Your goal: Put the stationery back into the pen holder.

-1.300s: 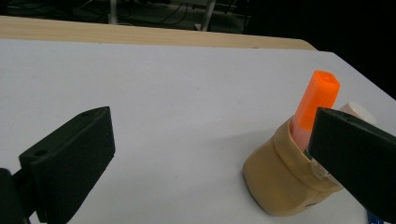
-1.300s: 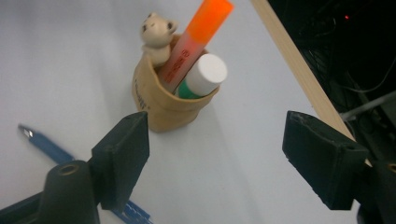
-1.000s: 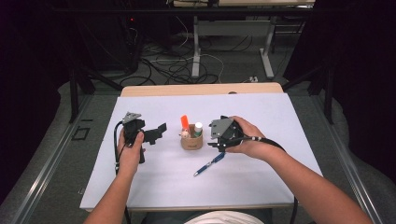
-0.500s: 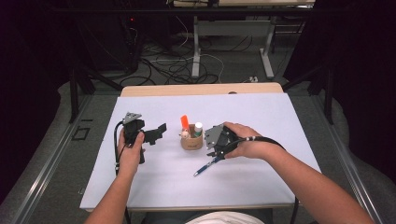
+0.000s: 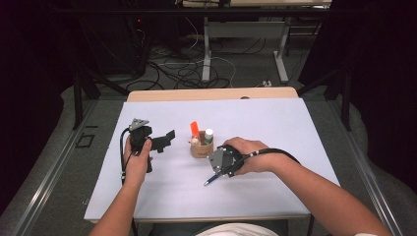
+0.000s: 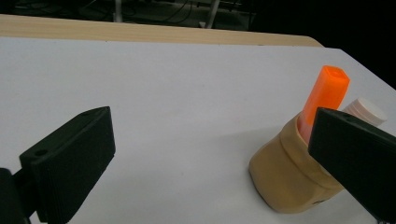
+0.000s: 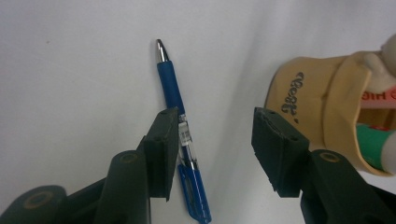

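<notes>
**A:** Pen first, nearest you: it lies flat on the white table, just in front of the tan cup, tip pointing away from your right gripper.

**B:** And the jaws?

**A:** Your right ones have just been closing but stand apart; the left pad sits over the pen's clear barrel, and nothing is pinched yet. I'd judge you're off-centre, so shift sideways until the barrel lies between both pads.

**B:** How will it handle?

**A:** Light, stiff and smooth, likely to roll or skid. Take it at the blue rubber grip, across the barrel.

**B:** Farther out?

**A:** The cup holds an orange marker and a white-capped tube. Your left gripper hovers beside it, jaws wide apart, holding nothing.
</notes>
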Available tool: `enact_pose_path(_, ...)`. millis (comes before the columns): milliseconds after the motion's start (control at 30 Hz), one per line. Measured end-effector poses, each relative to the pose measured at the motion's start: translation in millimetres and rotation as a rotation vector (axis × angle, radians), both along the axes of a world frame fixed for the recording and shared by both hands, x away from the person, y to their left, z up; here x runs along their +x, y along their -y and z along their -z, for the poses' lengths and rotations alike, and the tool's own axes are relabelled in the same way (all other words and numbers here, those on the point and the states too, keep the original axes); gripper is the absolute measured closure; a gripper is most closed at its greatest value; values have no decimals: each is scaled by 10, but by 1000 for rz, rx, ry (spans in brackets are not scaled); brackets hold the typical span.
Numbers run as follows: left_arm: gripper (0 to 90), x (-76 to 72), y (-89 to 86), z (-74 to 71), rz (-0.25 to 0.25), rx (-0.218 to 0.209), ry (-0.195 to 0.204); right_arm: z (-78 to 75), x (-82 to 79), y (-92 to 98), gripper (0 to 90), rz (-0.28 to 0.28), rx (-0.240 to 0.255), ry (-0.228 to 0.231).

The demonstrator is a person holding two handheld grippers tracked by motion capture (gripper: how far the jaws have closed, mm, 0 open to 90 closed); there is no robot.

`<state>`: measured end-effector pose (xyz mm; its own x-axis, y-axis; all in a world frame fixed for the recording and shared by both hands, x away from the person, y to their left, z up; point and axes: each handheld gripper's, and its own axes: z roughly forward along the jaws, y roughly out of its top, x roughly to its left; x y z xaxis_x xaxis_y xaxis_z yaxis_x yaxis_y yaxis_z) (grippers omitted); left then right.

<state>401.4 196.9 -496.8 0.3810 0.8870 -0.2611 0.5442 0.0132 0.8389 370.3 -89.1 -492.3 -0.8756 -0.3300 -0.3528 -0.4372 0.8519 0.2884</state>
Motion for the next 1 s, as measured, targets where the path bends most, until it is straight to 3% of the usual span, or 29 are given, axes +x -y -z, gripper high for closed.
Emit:
enact_pose_path(233, 5, -3, 0, -2, 1, 1, 1, 84, -45, -77, 545, -21, -27, 1)
enact_pose_path(433, 5, 0, 2, 2, 1, 1, -1, 159, -103, -129, 561, -22, -69, 35)
enact_pose_path(733, 5, -2, -3, -3, 1, 4, 2, 234, -152, -203, 587, -56, -102, 13)
enact_pose_path(867, 5, -2, 0, -1, 3, 0, 0, 246, -159, -240, 600, -70, -141, -10)
enact_pose_path(900, 5, -2, 2, -1, 3, 1, -1, 268, -168, -241, 603, -64, -115, 1)
enact_pose_path(1000, 5, -2, 5, 0, 2, -1, 0, 295, -174, -264, 610, -73, -115, -12)
